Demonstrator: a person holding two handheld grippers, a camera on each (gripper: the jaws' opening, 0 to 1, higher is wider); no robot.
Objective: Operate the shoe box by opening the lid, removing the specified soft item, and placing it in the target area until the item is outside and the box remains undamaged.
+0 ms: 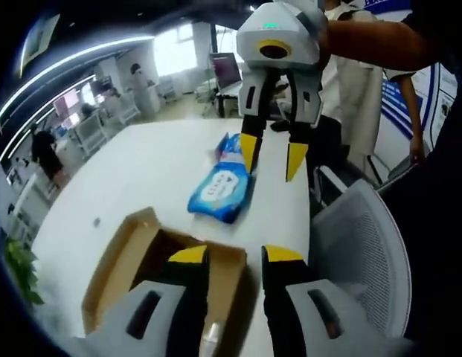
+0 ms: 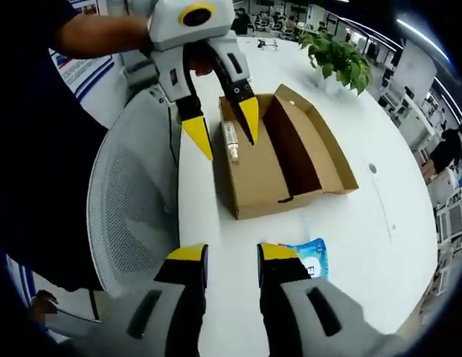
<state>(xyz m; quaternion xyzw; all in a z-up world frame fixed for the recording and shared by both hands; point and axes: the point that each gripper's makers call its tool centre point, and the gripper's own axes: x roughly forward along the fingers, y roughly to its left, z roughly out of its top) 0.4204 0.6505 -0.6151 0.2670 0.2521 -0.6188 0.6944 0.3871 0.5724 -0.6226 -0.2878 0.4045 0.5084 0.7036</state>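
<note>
In the left gripper view, the left gripper (image 1: 236, 255) rises at 6 o'clock with its yellow-tipped jaws apart and nothing between them, poised over the near edge of the open cardboard shoe box (image 1: 126, 268), which sits toward 7 o'clock on the white table (image 1: 134, 178). Just past the box, near the centre, lies the blue soft pack of wipes (image 1: 219, 190), flat on the table and clear of the box. Beyond it, at 12 o'clock, the right gripper (image 1: 270, 158) hangs tips-down over the far end of the pack, jaws spread, held by a person's arm (image 1: 372, 44). A white mesh chair (image 1: 364, 253) stands at 4 o'clock.

In the right gripper view, the right gripper (image 2: 232, 255) stands at 6 o'clock, jaws apart and empty, with the wipes pack (image 2: 309, 260) just beside its right jaw. Farther on, the shoe box (image 2: 283, 160) lies open, lid folded flat. Over its far left edge the left gripper (image 2: 225, 126) hovers open. A potted plant (image 2: 338, 56) sits at 1 o'clock.
</note>
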